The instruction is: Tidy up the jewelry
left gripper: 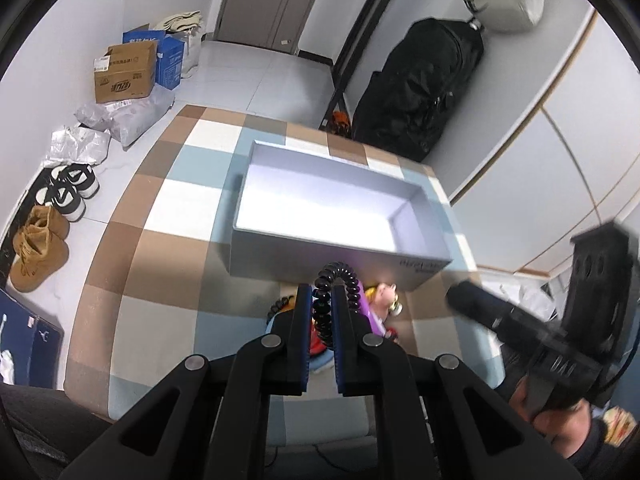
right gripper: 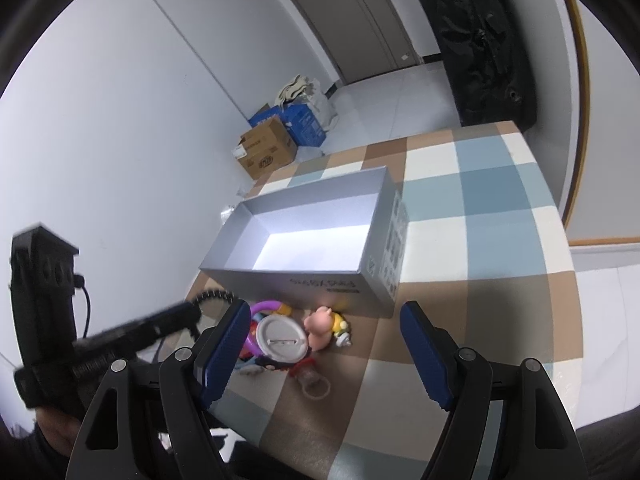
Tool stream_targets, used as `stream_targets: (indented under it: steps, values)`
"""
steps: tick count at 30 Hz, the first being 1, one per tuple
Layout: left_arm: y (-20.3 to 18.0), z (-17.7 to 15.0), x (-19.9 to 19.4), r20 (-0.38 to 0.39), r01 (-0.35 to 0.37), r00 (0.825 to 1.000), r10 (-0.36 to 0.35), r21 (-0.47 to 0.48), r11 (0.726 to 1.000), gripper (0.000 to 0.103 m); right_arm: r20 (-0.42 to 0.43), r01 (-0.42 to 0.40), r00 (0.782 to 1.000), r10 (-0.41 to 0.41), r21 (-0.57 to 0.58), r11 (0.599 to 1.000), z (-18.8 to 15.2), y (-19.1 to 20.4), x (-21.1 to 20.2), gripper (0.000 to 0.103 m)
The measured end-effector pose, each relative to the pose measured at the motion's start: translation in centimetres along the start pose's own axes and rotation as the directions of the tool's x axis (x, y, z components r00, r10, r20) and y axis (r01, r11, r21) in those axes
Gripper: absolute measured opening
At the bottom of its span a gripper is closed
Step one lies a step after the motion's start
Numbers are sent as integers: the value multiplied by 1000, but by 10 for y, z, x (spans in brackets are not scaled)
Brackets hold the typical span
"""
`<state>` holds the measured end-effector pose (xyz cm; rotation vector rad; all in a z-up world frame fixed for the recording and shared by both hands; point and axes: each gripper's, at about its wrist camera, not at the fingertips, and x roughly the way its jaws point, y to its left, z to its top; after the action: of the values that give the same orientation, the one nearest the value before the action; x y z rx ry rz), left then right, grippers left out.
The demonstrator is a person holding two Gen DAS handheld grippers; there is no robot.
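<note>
While the left gripper [left gripper: 322,300] pinches a black spiral hair tie [left gripper: 335,280] between its closed jaws just in front of the empty grey box [left gripper: 320,258], the rest of the pile, round white badge [right gripper: 280,338] and pink pig figure [right gripper: 320,326], sits on the checked tablecloth [right gripper: 500,240]. Right gripper [right gripper: 324,336] hangs wide apart over it, holding nothing.

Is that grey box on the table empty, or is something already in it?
Empty. The grey box is lidless, and both views show only its bare pale floor; the trinkets lie outside, in front of it.
</note>
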<state>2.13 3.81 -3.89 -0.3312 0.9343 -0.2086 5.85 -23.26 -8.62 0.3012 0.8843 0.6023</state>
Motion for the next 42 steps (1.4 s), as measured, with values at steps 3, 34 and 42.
stream_targets:
  steps: [3, 34, 42]
  values:
    - [2, 4, -1, 11, 17, 1000, -17, -17, 1000, 5, -21, -4, 1000, 3, -26, 1000, -4, 4, 4, 74]
    - [13, 15, -5, 10, 90, 996, -90, -71, 993, 5, -144, 47, 988, -53, -46, 998, -8, 9, 53, 37]
    - [15, 17, -1, -4, 89, 996, -89, -85, 992, 5, -130, 126, 980, -150, -175, 977, -7, 26, 65, 30]
